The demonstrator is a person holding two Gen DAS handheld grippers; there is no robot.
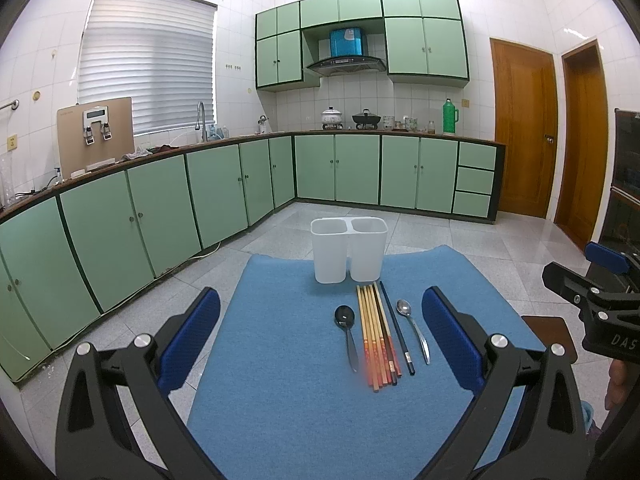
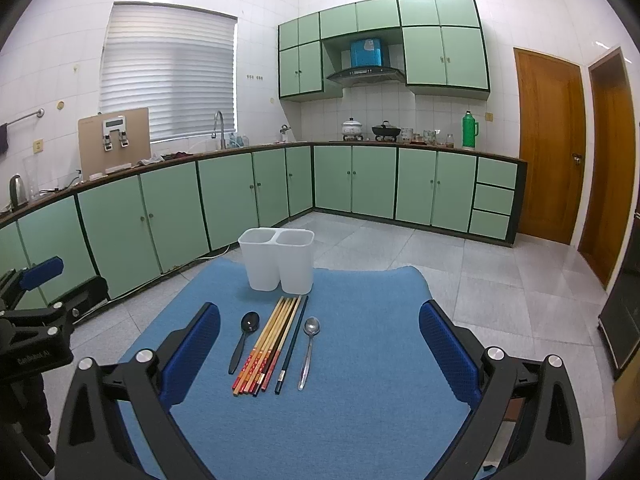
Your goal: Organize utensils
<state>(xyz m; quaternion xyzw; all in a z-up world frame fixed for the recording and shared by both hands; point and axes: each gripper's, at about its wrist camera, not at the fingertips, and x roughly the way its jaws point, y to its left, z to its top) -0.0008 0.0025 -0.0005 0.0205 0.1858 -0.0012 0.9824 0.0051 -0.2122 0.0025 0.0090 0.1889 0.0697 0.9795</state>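
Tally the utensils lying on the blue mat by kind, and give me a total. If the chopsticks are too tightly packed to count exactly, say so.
Black spoon: 1
Silver spoon: 1
Dark chopstick lying apart: 1
Bundled wooden chopsticks: about 7, packed too tightly to be sure
Total: about 10, all on the mat; none yet in the white holder.

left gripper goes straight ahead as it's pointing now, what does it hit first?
Probably the chopsticks on the blue mat, centred between the open left gripper fingers; white holder lies beyond. Depth is unclear.
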